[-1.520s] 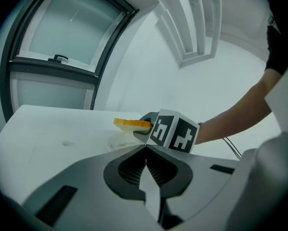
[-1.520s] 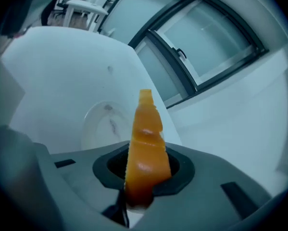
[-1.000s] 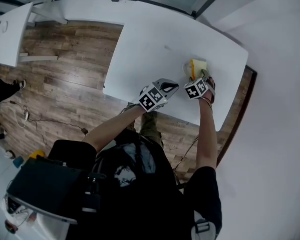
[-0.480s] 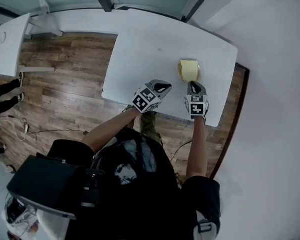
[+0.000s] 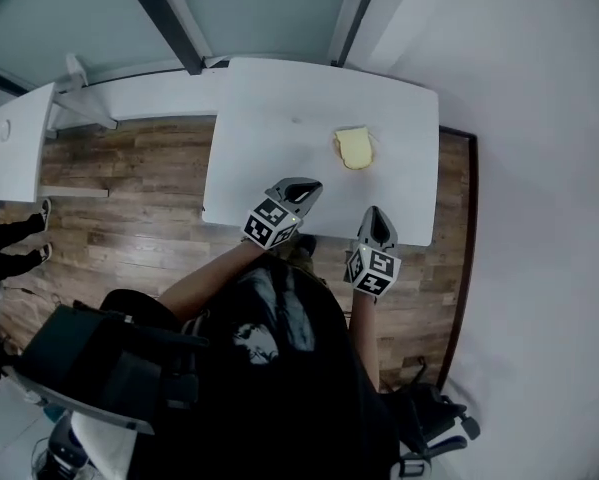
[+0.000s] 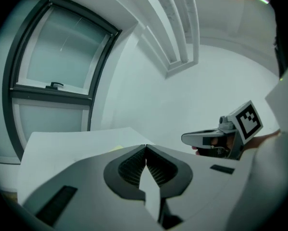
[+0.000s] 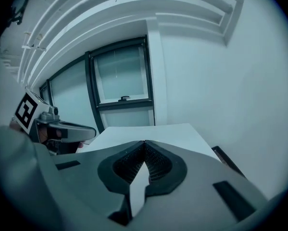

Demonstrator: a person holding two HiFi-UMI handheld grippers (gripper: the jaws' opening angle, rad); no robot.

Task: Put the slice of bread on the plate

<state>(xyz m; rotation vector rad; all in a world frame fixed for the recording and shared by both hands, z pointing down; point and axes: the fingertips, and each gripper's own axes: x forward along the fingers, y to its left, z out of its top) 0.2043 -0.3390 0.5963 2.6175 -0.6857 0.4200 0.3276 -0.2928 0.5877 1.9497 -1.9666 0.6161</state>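
Spreading across the left half of the head view, the wood-plank floor [image 5: 129, 178] meets a pale wall [image 5: 539, 168] that fills the right side, and a dark-framed window [image 5: 259, 13] runs along the top. The white table [image 5: 279, 118] sits in the upper middle of the frame, its far edge toward the window. The person [image 5: 269, 368], in dark clothing, fills the lower middle, with both forearms reaching up toward the table's near edge. The left gripper [image 5: 311, 184] hangs over that near edge at centre, its jaws pressed together with nothing between them, as its own view shows. The right gripper [image 5: 376, 213] hangs just to the right and a little lower in the frame, by the table's near right corner, its jaws likewise pressed tight and empty. The slice of bread [image 5: 354, 148] lies flat on the right part of the table, above the two grippers in the frame and apart from both. Whether a plate lies under it is too small to tell.
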